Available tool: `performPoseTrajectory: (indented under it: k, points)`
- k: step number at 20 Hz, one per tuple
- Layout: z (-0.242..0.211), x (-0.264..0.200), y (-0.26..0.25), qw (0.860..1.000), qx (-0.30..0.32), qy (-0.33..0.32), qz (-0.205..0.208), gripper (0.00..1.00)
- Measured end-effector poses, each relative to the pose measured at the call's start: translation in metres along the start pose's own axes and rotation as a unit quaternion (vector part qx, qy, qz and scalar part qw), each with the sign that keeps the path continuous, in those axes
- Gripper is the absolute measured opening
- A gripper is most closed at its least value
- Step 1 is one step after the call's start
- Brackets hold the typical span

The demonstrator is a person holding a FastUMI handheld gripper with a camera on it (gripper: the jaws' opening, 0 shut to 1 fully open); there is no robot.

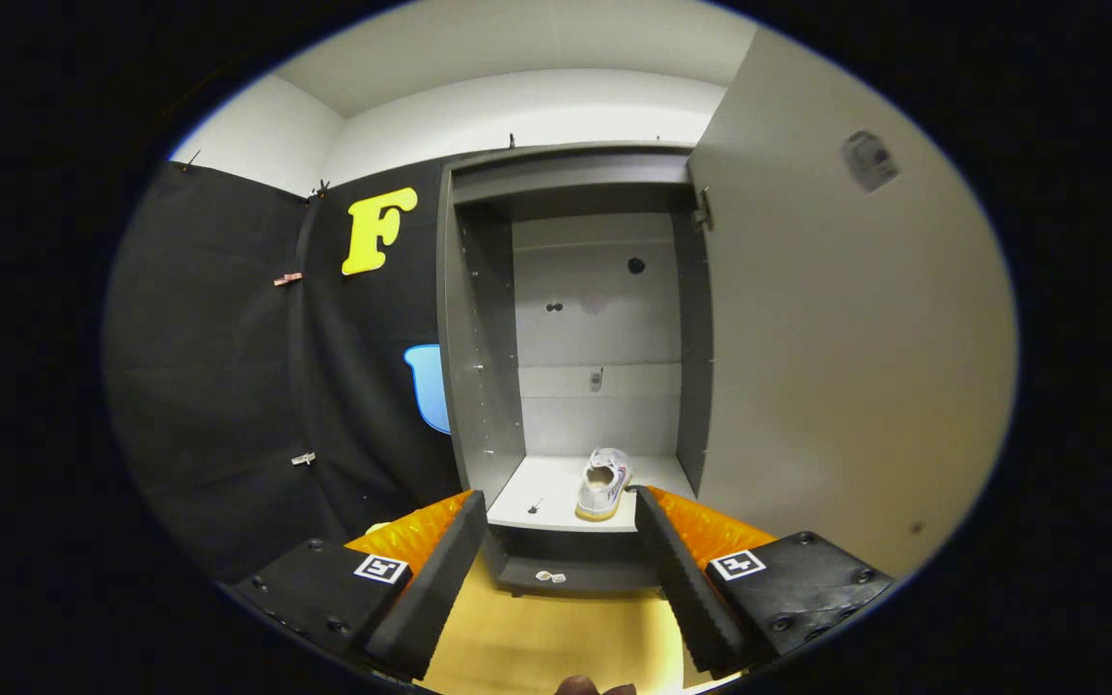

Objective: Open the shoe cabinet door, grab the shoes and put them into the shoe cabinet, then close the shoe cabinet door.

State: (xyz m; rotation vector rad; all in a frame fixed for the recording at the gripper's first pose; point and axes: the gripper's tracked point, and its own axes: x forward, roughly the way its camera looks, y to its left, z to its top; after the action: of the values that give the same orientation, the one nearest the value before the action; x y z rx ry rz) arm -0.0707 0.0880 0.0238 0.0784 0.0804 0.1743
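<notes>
Closing the shoe cabinet door (836, 319) looks like the step in hand, since one white sneaker (604, 484) already sits on the bottom shelf (542, 483) of the shoe cabinet (575, 319), heel toward the camera and near the shelf's front edge. The gripper (556, 541) hangs in front of the cabinet with its fingers (435, 579) spread wide and empty, the sneaker just beyond them. To do it well, I would bring a finger to the door's free edge on the right and sweep it round the hinge (704, 208) in an arc, first checking the sneaker clears the shelf front. Whether a second shoe remains outside is not visible. The door's outer edge and any handle are cut off. A small pale object (549, 577) on the floor under the cabinet is too small to identify.
</notes>
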Motion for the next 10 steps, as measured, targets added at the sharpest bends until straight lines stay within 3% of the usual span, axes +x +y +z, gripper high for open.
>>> performPoseTrajectory:
  k: [8, 10]
  points:
    - [0.0, -0.095, -0.065, 0.999, 0.002, -0.009, -0.04, 0.98]
    - [-0.004, -0.097, -0.088, 0.998, 0.001, -0.003, -0.059, 0.98]
